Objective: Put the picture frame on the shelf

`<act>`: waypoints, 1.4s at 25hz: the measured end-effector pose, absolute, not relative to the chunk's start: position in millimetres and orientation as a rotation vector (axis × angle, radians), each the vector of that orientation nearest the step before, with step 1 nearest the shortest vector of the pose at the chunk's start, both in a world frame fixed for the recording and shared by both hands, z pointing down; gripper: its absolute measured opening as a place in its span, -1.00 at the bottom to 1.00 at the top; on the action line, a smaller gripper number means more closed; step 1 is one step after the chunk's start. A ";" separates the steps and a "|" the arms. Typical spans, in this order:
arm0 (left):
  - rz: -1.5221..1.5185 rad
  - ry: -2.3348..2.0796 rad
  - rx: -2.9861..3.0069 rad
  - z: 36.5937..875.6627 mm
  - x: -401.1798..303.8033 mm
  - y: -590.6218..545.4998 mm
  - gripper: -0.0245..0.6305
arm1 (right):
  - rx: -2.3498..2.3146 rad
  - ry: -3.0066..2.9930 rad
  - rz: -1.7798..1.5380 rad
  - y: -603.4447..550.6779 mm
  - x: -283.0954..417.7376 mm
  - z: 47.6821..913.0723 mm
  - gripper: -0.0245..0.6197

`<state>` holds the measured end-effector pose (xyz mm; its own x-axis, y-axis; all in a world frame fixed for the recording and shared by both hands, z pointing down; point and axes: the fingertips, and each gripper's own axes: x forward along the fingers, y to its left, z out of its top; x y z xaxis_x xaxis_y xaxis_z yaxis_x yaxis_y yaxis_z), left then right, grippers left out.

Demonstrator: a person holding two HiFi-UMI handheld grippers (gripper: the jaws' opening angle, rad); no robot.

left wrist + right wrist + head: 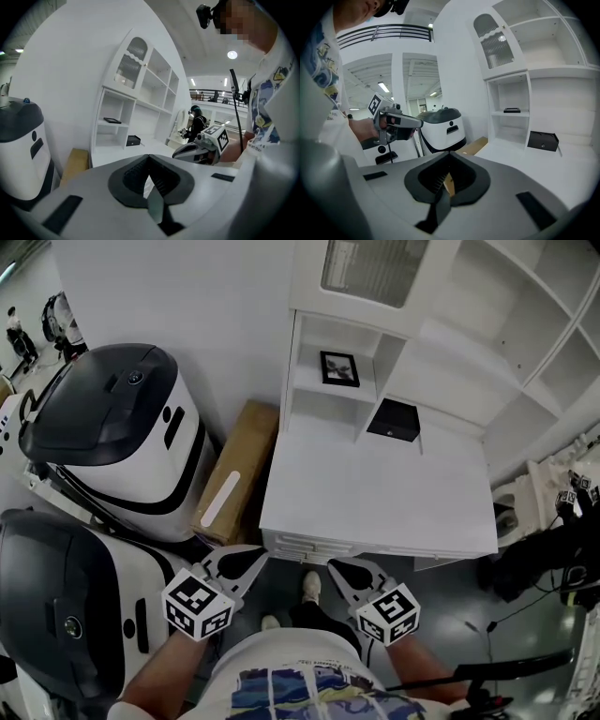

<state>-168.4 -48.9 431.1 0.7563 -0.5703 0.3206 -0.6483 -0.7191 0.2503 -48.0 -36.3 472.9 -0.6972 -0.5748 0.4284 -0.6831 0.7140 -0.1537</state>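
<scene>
Our left gripper (149,159) fills the bottom of the view, its dark fingers (165,180) closed together with nothing between them. Beyond them a white shelf unit (140,93) rises from the back edge of the white surface (130,151). A dark picture frame (112,120) rests on the shelf in the left compartment, and a small black box (133,140) sits at the surface's back edge. A cardboard box (75,161) stands beside the left edge. Our right gripper (180,152) hangs near the front edge.

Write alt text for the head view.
Seen from above, a small picture frame sits on a shelf of a white cabinet, with a black box lower down. In the foreground a person holds the left gripper and right gripper, both shut and empty, short of the cabinet.
</scene>
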 end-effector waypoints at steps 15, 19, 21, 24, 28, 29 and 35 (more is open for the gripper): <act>0.395 -0.803 2.640 446.7 -160.7 16.5 -0.88 | 0.940 -2.566 0.395 9.5 -68.8 469.0 -0.85; 0.404 -0.788 2.649 447.6 -159.7 26.0 -0.89 | 0.932 -2.562 0.387 17.0 -70.9 469.3 -0.85; 0.404 -0.783 2.648 448.3 -160.1 30.1 -0.89 | 0.926 -2.562 0.380 20.0 -72.9 469.1 -0.85; 0.404 -0.776 2.645 449.9 -160.1 35.5 -0.88 | 0.915 -2.566 0.372 23.4 -76.0 468.1 -0.85; 0.399 -0.779 2.648 448.4 -160.7 40.9 -0.88 | 0.900 -2.569 0.358 28.3 -78.6 466.3 -0.85; 0.398 -0.782 2.649 448.2 -161.3 42.0 -0.88 | 0.898 -2.569 0.354 29.4 -79.4 466.0 -0.85; 0.392 -0.783 2.652 446.5 -160.7 48.7 -0.88 | 0.886 -2.575 0.336 35.8 -82.0 463.8 -0.85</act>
<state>-160.7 48.7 446.5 0.8094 -0.4686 0.3540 -0.5644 -0.7874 0.2480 -82.0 35.8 463.8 -0.7213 -0.5351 0.4398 -0.6300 0.7706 -0.0957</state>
